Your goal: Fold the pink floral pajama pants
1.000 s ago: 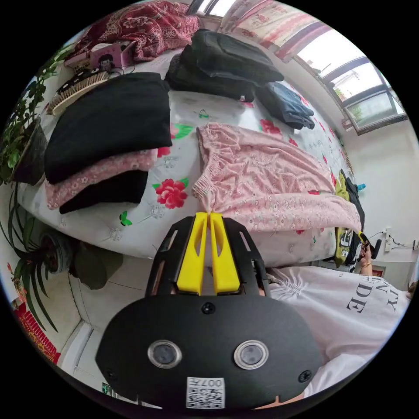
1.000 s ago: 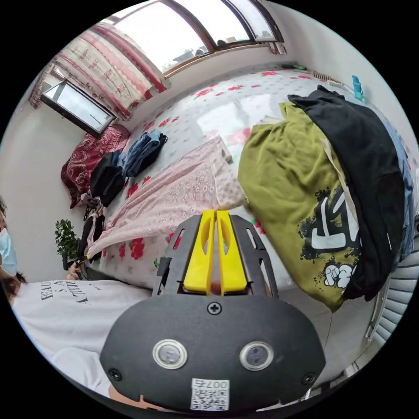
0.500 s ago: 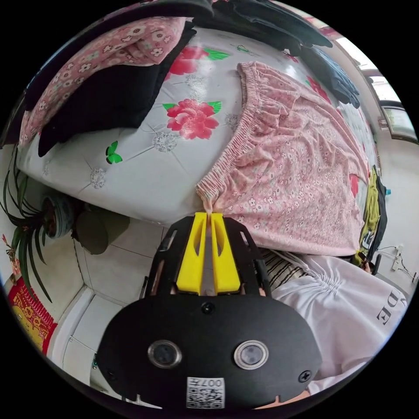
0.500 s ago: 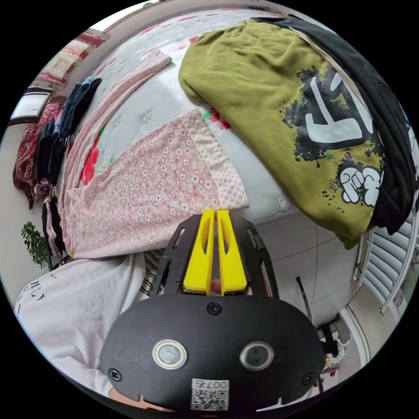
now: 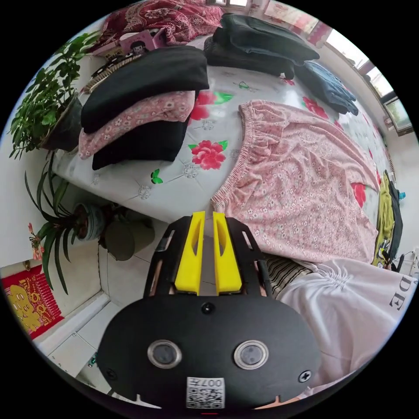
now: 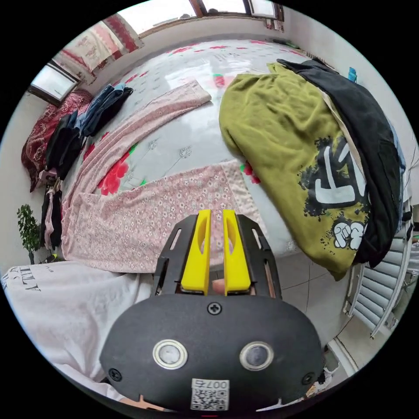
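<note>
The pink floral pajama pants [image 5: 297, 174] lie spread flat on the flowered bed sheet [image 5: 174, 183], their elastic waistband toward the stack of folded clothes. My left gripper [image 5: 208, 214] hovers just off the waistband's near corner, jaws slightly apart and holding nothing. In the right gripper view the pants [image 6: 144, 214] show both legs splayed apart, one hem close in front and the other hem far up the bed. My right gripper [image 6: 216, 212] is open over the near leg's hem with nothing between its jaws.
A stack of folded black and pink clothes [image 5: 139, 109] sits beside the waistband, with dark folded garments [image 5: 257, 48] and jeans [image 5: 331, 87] farther back. An olive printed shirt [image 6: 297, 166] and black clothes [image 6: 362, 131] are piled by the leg hems. Potted plants [image 5: 48, 118] stand off the bed's corner.
Both grippers have let go of the pants, which now lie on the bed. Each pair of jaws has parted, and both grippers have drawn back a little from the cloth.
</note>
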The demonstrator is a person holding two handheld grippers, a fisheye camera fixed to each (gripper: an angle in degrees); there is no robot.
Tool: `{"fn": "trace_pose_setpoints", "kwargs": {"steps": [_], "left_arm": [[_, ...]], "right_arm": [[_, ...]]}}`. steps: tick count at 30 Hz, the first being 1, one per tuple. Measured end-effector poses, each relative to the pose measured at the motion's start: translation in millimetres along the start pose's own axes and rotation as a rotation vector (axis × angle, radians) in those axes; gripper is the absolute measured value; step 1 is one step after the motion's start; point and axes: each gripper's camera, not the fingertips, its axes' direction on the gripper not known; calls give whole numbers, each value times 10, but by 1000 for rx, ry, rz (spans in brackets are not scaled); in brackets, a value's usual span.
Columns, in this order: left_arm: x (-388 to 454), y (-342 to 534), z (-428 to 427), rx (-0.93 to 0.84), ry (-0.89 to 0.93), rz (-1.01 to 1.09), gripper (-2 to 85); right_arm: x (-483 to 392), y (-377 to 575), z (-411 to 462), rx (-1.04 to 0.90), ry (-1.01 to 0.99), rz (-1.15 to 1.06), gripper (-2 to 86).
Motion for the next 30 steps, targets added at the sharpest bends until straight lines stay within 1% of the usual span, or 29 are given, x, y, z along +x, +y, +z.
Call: {"fn": "trace_pose_setpoints", "kwargs": {"steps": [3, 7, 10, 12, 16, 17, 18, 19, 20, 21, 24, 26, 27, 29, 30], "left_arm": [[308, -394, -3, 67, 24, 88, 49], [697, -1009, 128, 102, 53, 189, 54], [1010, -1499, 372, 76, 19, 277, 57], [1188, -1826, 656, 23, 2, 319, 56], [1275, -2170, 1088, -45, -23, 316, 50], [1247, -2250, 1223, -67, -61, 296, 48], [1195, -2287, 1214, -21, -46, 311, 44], [1144, -2316, 1216, 1, -69, 276, 40], [1042, -2377, 1229, 16, -71, 238, 33], [922, -2436, 1233, 22, -40, 181, 27], [686, -2519, 1251, 16, 89, 97, 25], [650, -2491, 1219, 24, 107, 123, 29], [647, -2450, 1149, 45, 103, 147, 33], [635, -2375, 979, 108, 86, 173, 41], [625, -2342, 862, 151, 83, 191, 47]], "right_arm": [[-477, -362, 322, -25, -47, -144, 21], [-1264, -845, 709, -48, -142, -333, 15], [-1841, -1077, 926, -62, -183, -459, 11], [-2131, -1157, 1065, -69, -212, -505, 9], [-2650, -1187, 1495, -132, -262, -579, 6], [-2707, -1183, 1567, -144, -257, -588, 6], [-2806, -1175, 1716, -170, -237, -606, 5], [-2868, -1169, 1833, -180, -209, -616, 4], [-2869, -1169, 1818, -135, -216, -619, 3], [-2867, -1205, 1864, -125, -233, -603, 2], [-2823, -1370, 1940, -203, -336, -573, 3], [-2780, -1443, 1866, -211, -365, -604, 6], [-2698, -1512, 1728, -173, -376, -621, 9], [-2495, -1692, 1478, -95, -341, -623, 16], [-2318, -1860, 1311, -33, -277, -607, 22]]}}
